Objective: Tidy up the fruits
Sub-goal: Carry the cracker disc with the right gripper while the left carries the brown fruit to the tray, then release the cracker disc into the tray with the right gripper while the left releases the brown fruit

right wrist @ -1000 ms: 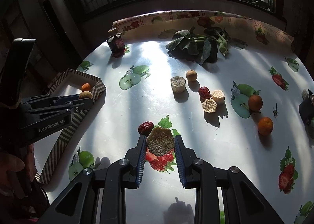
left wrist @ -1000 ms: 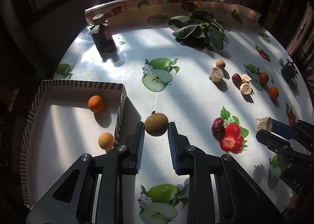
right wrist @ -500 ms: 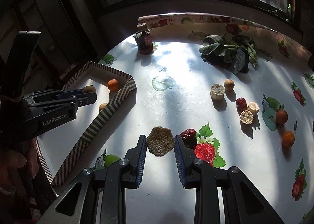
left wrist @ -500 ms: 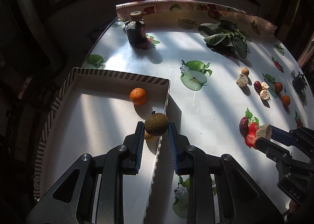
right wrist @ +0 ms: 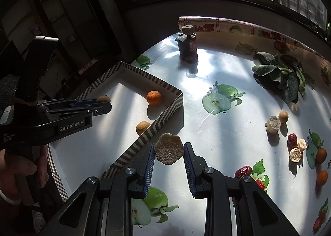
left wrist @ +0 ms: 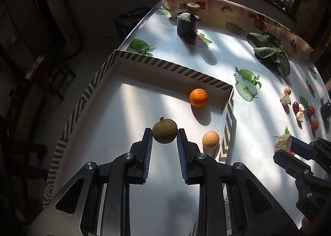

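Observation:
My left gripper (left wrist: 164, 135) is shut on a round brown fruit (left wrist: 164, 131) and holds it over the floor of the striped box (left wrist: 171, 66). An orange (left wrist: 198, 98) and a tan round fruit (left wrist: 210, 140) lie in the box near its right wall. My right gripper (right wrist: 169, 151) is shut on a beige hexagonal cake piece (right wrist: 169, 151), held above the table just right of the box's wall (right wrist: 159, 124). The left gripper also shows in the right wrist view (right wrist: 103, 101), and the right gripper in the left wrist view (left wrist: 282, 145).
On the fruit-print table lie red dates (right wrist: 292, 140), beige cake pieces (right wrist: 273, 124), small oranges (right wrist: 322, 177), a tan fruit (right wrist: 283, 116) and leafy greens (right wrist: 281, 74). A dark jar (right wrist: 187, 44) stands at the back. The table edge runs left of the box.
My left gripper has carried the brown fruit leftwards from over the box's right wall to over the box floor. My right gripper has moved left with the cake piece, close to the box wall.

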Tool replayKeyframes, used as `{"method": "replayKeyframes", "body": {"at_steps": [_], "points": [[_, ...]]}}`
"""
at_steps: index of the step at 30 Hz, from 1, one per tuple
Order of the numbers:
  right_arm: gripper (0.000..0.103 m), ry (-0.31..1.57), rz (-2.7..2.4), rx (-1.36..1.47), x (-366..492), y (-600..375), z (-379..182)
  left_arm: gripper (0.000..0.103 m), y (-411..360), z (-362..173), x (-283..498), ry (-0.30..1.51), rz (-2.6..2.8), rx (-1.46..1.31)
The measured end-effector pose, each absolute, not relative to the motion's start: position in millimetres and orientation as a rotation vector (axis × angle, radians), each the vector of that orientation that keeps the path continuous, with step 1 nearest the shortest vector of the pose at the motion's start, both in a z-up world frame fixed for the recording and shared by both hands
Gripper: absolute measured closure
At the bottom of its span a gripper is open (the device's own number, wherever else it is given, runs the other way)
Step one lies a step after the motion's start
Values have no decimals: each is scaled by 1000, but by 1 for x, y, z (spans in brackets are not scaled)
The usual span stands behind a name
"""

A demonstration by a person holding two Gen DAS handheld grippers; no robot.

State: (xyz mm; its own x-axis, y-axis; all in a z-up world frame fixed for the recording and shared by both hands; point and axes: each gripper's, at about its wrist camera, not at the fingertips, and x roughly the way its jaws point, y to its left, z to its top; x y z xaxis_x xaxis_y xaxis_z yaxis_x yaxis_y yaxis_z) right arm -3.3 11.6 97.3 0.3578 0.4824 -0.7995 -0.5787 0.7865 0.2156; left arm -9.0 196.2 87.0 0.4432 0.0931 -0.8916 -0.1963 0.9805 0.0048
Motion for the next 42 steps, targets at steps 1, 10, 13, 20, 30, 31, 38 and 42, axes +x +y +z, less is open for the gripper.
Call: {"method": "replayKeyframes", "body": {"at_steps": [1,10,13,20,30,31,38,42], "points": [[76,992,700,-113,-2,18,97,80,201,85,-8,1101,187,-109],[76,1027,809,-188,23,81,80,80,227,61,-4,1155,224,-141],[76,1047,840,-207,38,102,67,80,230,54,-2,1172,229,-147],[76,1129,869,-260,65,135,34,79,235,44,4,1199,248,-167],[60,1112,874,-213,69,123,41,36,245,46,-1,1193,319,-193],[60,1098,868,-202,67,117,47,36,244,49,-2,1188,322,-188],[57,1004,799,-116,44,67,86,36,210,78,-6,1104,286,-123],[56,966,734,-119,32,36,93,36,178,89,-7,1065,235,-63]]}}
